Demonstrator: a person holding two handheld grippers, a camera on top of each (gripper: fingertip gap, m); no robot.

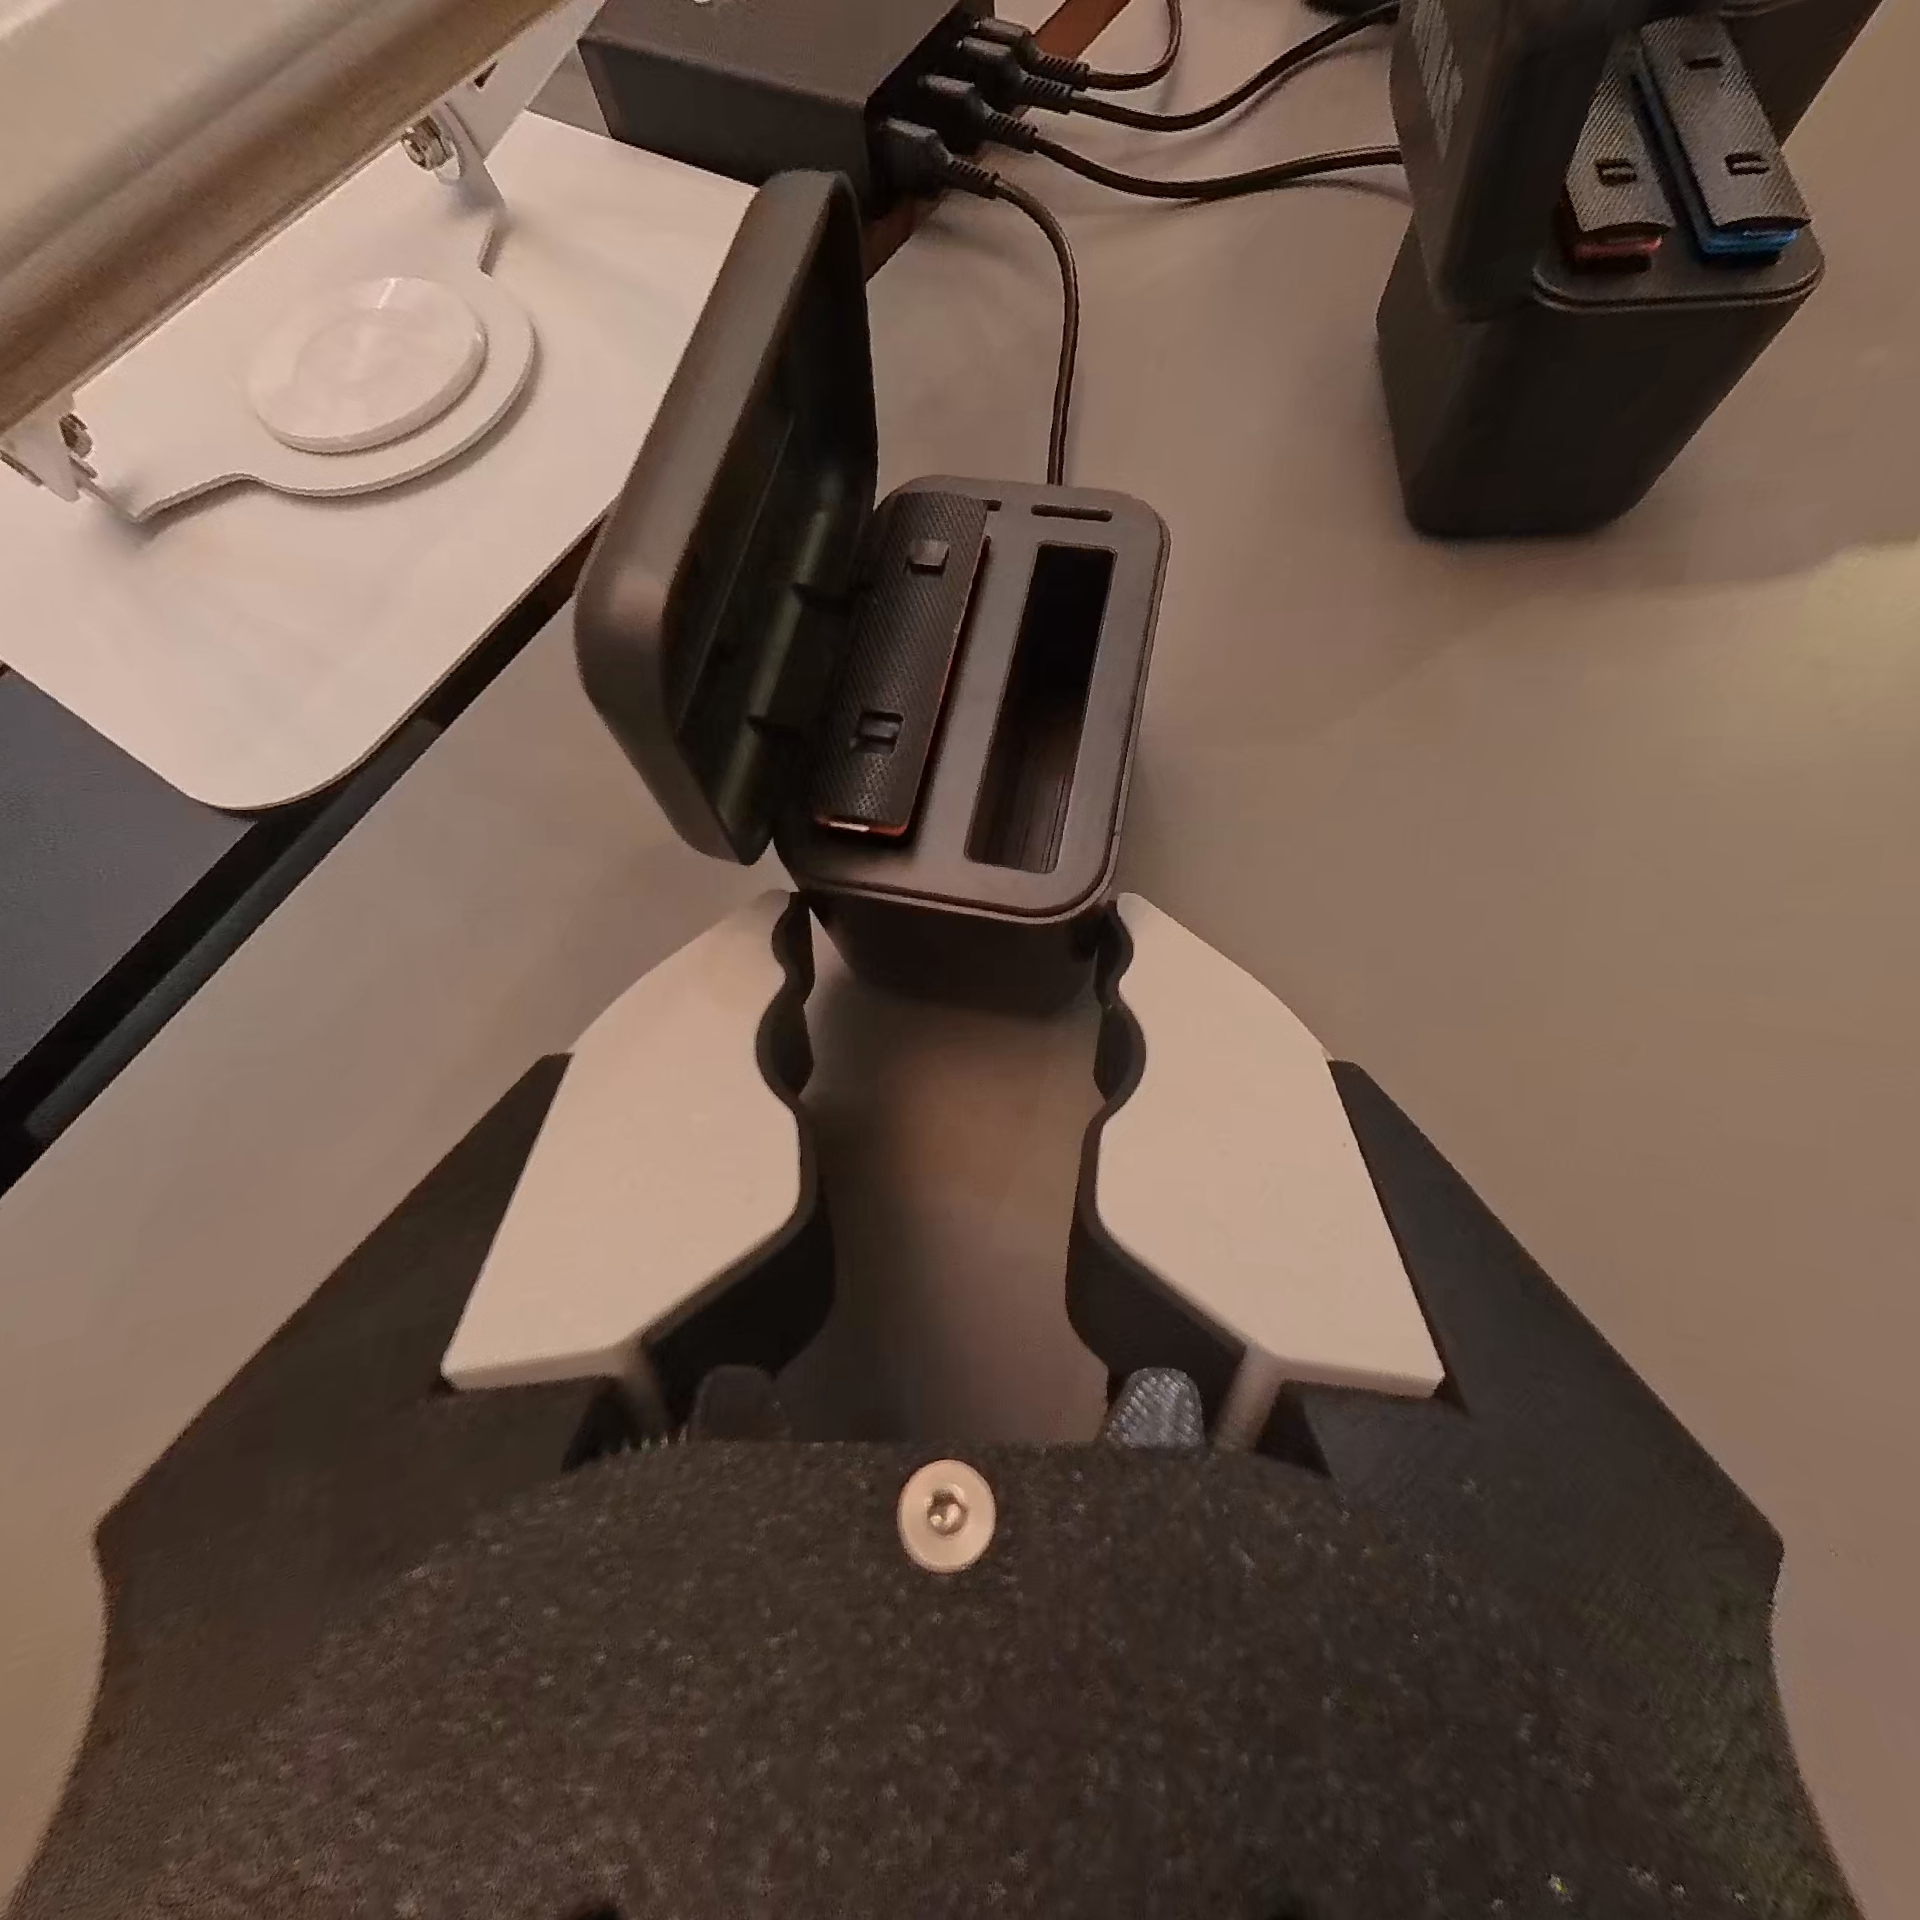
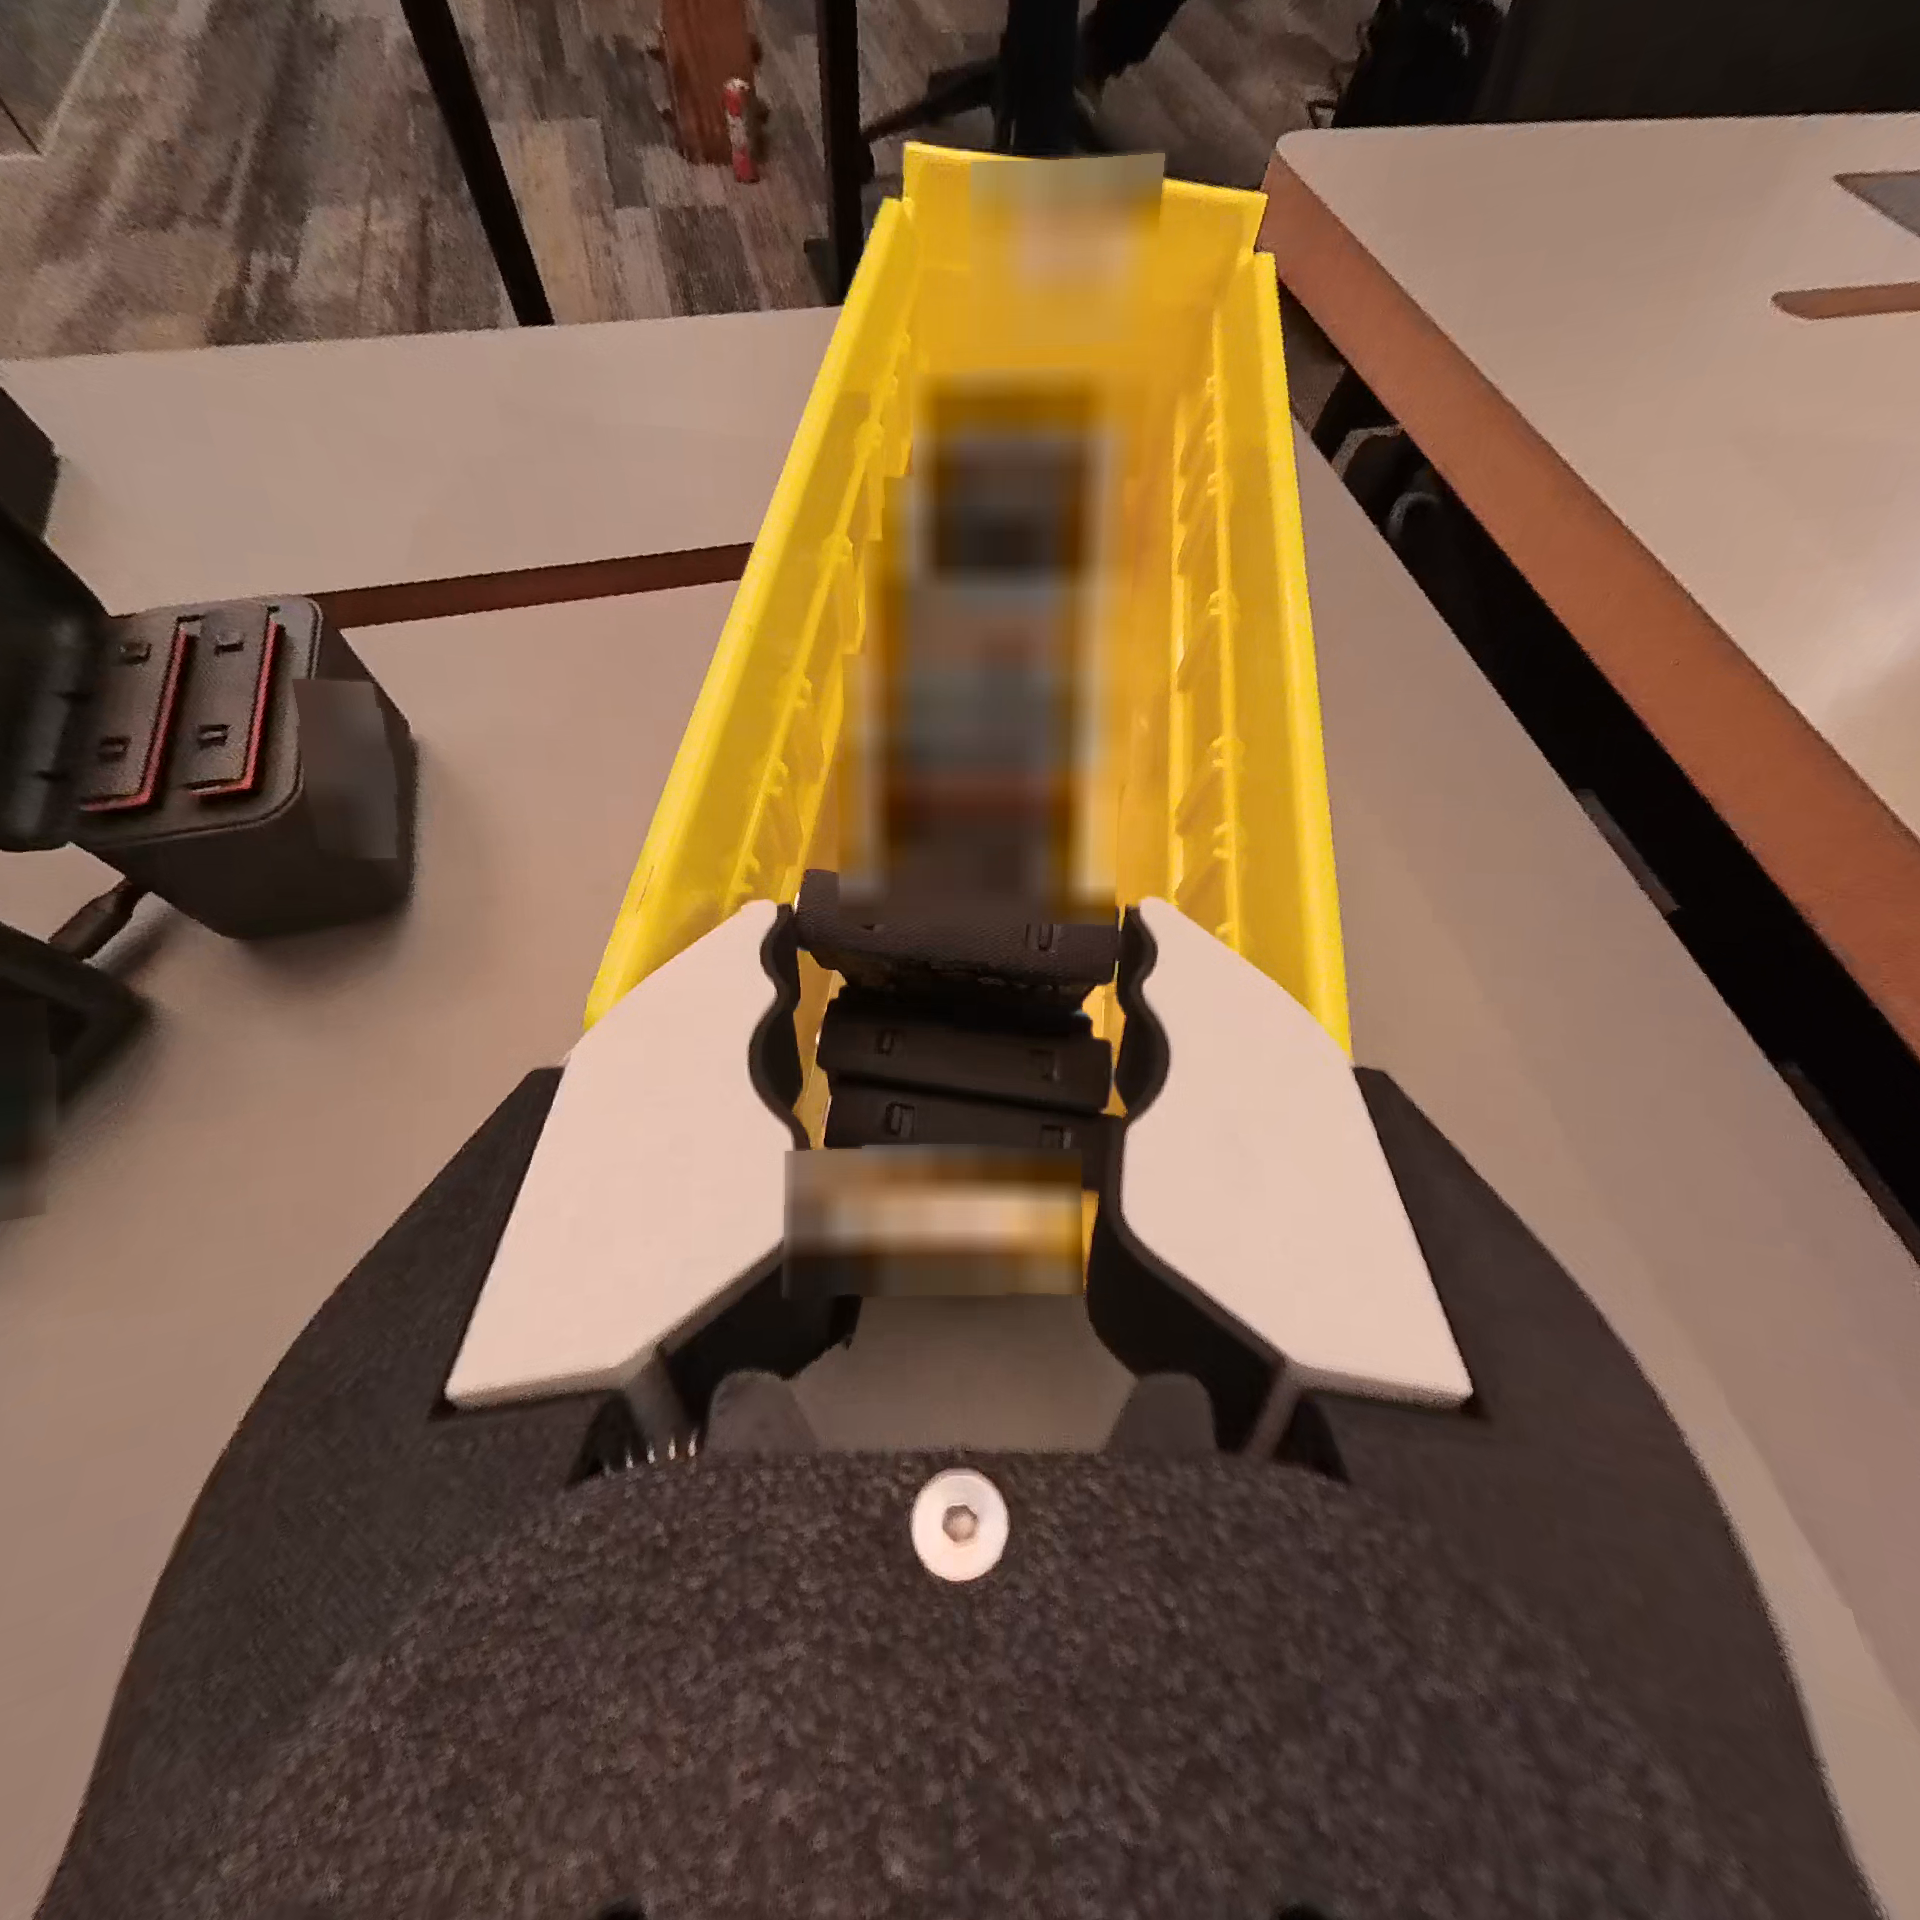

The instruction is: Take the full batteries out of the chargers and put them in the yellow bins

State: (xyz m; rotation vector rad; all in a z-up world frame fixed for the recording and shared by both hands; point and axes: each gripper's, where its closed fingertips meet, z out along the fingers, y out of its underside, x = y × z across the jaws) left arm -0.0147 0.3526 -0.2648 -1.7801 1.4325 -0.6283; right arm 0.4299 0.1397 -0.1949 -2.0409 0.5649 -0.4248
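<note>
Battery (image 2: 951, 951), black and textured, sits crosswise between the tips of the right gripper (image 2: 956, 951), its long axis running finger to finger, across the run of the yellow bin (image 2: 1273, 623). Both fingers press its ends: clamped on it, held just above the bin's near end.

Left to right:

- Left gripper (image 1: 951, 914): jaws spread, tips flanking the near end of the open charger (image 1: 1039, 873) just beside its lower body. Contact not certain; nothing lifted. Looks like bracing.
- That charger: lid (image 1: 717, 520) hinged up on its left side. Left slot holds one seated battery (image 1: 899, 665), long axis pointing away from the gripper; right slot (image 1: 1049, 696) empty. Cable (image 1: 1060, 343) leaves the far end.
- Second charger (image 1: 1600, 343) further right and away, two batteries standing proud in it.
- Right wrist view: another charger (image 2: 260, 748) at far left, two red-edged batteries seated, well apart from the bin.
- Bin: long and narrow, running straight away from the right gripper. More black batteries (image 2: 961, 1070) lie stacked crosswise directly below the held one; further contents are masked.

Judgement: the drop turns on keeping the held battery crosswise between the bin walls; clearance at each end looks slim. Right gripper is the nearer to the bin, left to the remaining seated battery.

Surface: pale matte tabletop (image 2: 468, 468), flat. Room: patterned carpet floor (image 2: 260, 156) beyond, a second table (image 2: 1662, 364) at right.
</note>
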